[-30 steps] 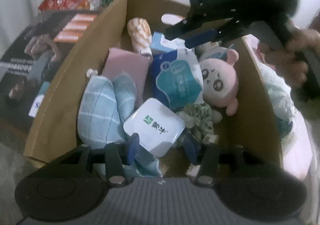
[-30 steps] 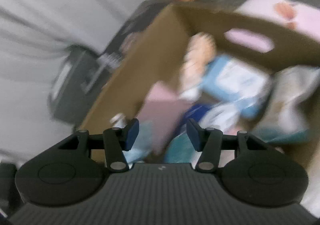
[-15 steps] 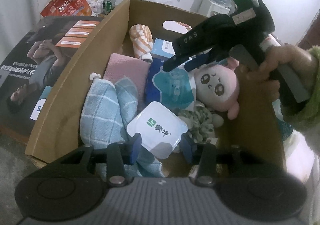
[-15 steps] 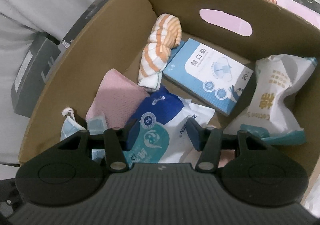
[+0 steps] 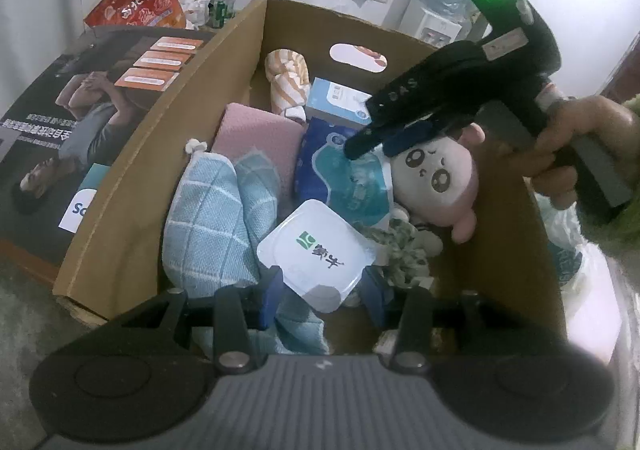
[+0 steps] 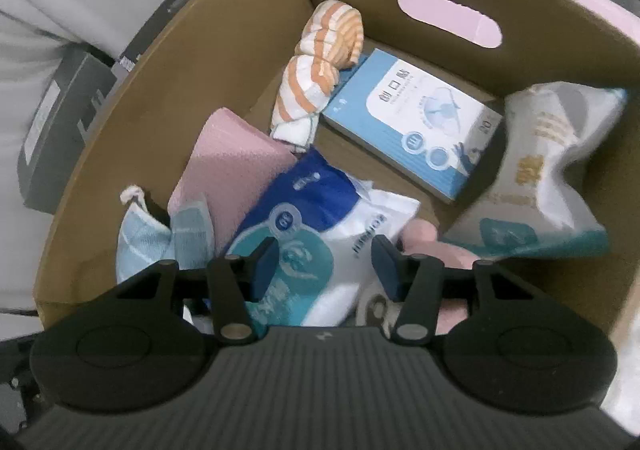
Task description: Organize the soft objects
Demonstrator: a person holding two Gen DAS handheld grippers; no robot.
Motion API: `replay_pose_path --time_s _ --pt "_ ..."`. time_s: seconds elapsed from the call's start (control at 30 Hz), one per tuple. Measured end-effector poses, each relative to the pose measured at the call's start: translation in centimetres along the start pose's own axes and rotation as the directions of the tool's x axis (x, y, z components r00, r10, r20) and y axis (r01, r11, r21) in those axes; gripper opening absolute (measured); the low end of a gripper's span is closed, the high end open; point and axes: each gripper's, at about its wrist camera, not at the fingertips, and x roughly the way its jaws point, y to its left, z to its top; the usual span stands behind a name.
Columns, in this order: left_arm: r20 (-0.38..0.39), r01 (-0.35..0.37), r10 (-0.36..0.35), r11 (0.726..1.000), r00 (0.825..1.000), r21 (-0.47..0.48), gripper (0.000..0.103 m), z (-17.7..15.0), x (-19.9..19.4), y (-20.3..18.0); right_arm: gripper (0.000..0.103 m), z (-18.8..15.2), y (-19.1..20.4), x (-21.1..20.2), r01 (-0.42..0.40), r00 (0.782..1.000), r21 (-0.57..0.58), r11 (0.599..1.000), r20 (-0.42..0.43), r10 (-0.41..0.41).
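Box (image 5: 120, 209): brown cardboard, open at the top, with a hand-hole in the far wall; everything soft is gathered inside it, apparently as the sorting bin.
Blue checked cloth (image 5: 208, 226): bunched against the left wall, propped up by the pile around it.
Pink cloth (image 5: 256, 137): folded flat behind the blue one, leaning towards the left wall.
Striped cloth (image 6: 320, 61): orange and white, rolled, tucked into the far left corner.
Left gripper (image 5: 322, 296): fingers spread and holding nothing, low at the near edge, straddling the white tub (image 5: 316, 258), which lies tilted on top of the pile.
Wipes pack (image 6: 320, 226): blue and white, mid-box, lying slanted over other items.
Right gripper (image 6: 324, 266): fingers apart, empty, hovering just above the wipes pack; probably lining up a grasp.
Plaster box (image 6: 416, 121): flat on the floor of the box behind the wipes.
Pink plush (image 5: 440, 177): face up by the right wall, partly under the right gripper.
Tissue pack (image 6: 548, 169): crumpled against the right wall.
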Motion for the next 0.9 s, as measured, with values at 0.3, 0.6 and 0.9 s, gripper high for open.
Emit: replay_pose_path --time_s 0.3,0.6,0.9 --pt "0.007 -0.004 0.005 1.0 1.0 -0.009 0.044 0.0 -0.2 0.5 0.051 0.0 0.2 0.5 0.03 1.0 -0.01 0.999 -0.005 -0.03" --pt "0.111 -0.044 0.039 0.998 0.993 0.049 0.075 -0.8 -3.1 -1.2 0.065 -3.0 0.5 -7.0 -0.165 0.965 0.008 0.986 0.207 0.16" --pt "0.364 -0.169 0.139 0.984 0.921 0.05 0.103 -4.4 -9.6 -4.5 0.102 -16.8 0.8 -18.1 -0.076 0.817 -0.108 0.991 0.563 0.124"
